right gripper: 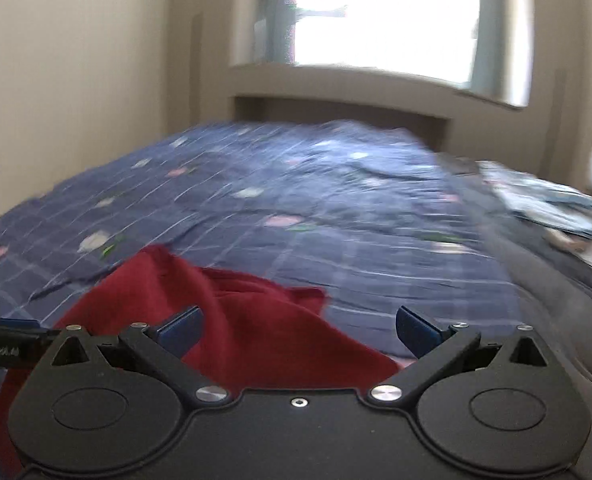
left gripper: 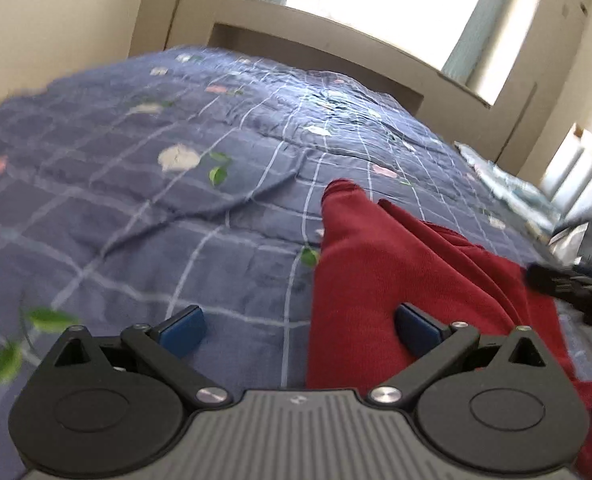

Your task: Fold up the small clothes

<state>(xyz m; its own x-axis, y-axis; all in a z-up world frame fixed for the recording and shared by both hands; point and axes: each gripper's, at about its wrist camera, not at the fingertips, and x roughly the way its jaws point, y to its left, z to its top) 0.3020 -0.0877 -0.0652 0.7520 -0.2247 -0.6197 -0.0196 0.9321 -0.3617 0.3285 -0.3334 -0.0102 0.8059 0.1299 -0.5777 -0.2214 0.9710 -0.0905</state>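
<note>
The garment (left gripper: 396, 280) lies on the bed (left gripper: 136, 208), at lower right of the left wrist frame and lower left of the right wrist frame (right gripper: 232, 320). The headboard (left gripper: 316, 60) stands behind the bed, with the window (right gripper: 384, 12) above it. Folded bedding (right gripper: 544, 204) lies at the bed's right edge.

Left gripper (left gripper: 301, 330): jaws spread wide, the 2 blue pads (left gripper: 184, 330) well apart, nothing between them; held low, pointing forward and level. Right gripper (right gripper: 299, 330): jaws equally wide, 2 blue pads (right gripper: 416, 332) apart, empty. The 2 grippers sit side by side: each shows as a dark blurred shape at the edge of the other's view.
</note>
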